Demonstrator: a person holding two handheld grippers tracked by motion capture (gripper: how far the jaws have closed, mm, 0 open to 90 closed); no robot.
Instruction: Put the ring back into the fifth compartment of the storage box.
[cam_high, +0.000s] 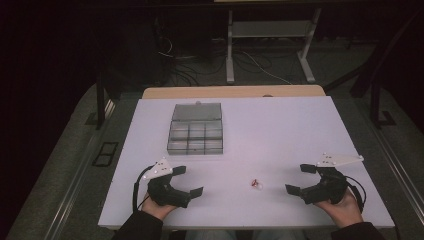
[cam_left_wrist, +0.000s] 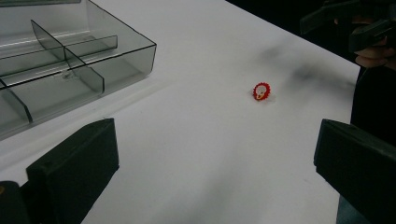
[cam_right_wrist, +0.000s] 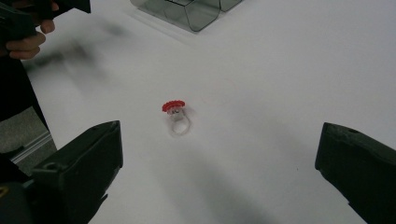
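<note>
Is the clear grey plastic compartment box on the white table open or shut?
Open: the clear grey plastic compartment box has its lid folded back, dividers exposed.

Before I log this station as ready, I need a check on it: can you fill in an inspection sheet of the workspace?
Surface: white table, bare apart from two things.
Job's things: small ring with a red top and clear band, lying loose between the grippers; smoky clear compartment box, lid open, farther back, left of centre.
Clutter: nothing seen.
Grippers: left gripper and right gripper both open, empty, apart from the ring.
Cables: black cable trails from the left gripper.
Surroundings: dark floor, white desk legs, loose wires behind.
</note>
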